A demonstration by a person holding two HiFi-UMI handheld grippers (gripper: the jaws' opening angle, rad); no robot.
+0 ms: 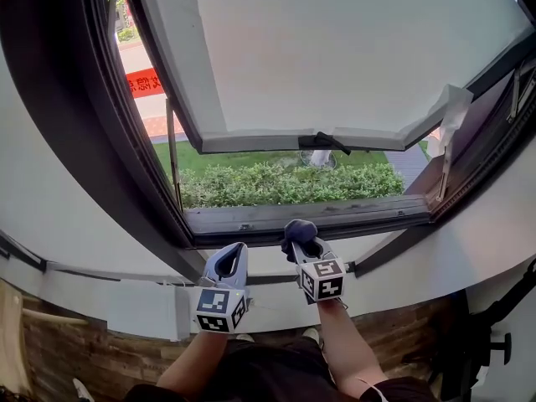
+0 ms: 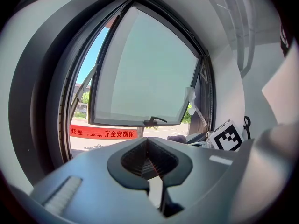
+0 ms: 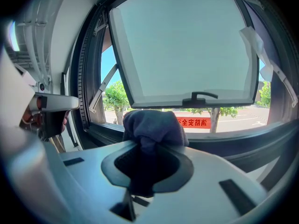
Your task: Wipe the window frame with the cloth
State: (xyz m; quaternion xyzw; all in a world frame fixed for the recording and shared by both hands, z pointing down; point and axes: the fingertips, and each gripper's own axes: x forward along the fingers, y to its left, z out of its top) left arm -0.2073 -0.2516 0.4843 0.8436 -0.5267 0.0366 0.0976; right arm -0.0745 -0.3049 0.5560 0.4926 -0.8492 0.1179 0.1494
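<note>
While the left gripper (image 1: 232, 256) hangs with jaws together and empty, the right gripper (image 1: 305, 246) beside it clamps the dark cloth (image 1: 297, 229), which bunches past its tips against or just before the frame's (image 1: 251, 220) bottom rail, below the open sash (image 1: 335, 57).

With my bare left forearm (image 1: 194, 365) and right forearm (image 1: 350, 352) stretched forward, I hold the left gripper (image 1: 231, 256) and right gripper (image 1: 303, 248) close side by side, left jaws together on nothing, right jaws clamped on the cloth (image 1: 298, 229).
</note>
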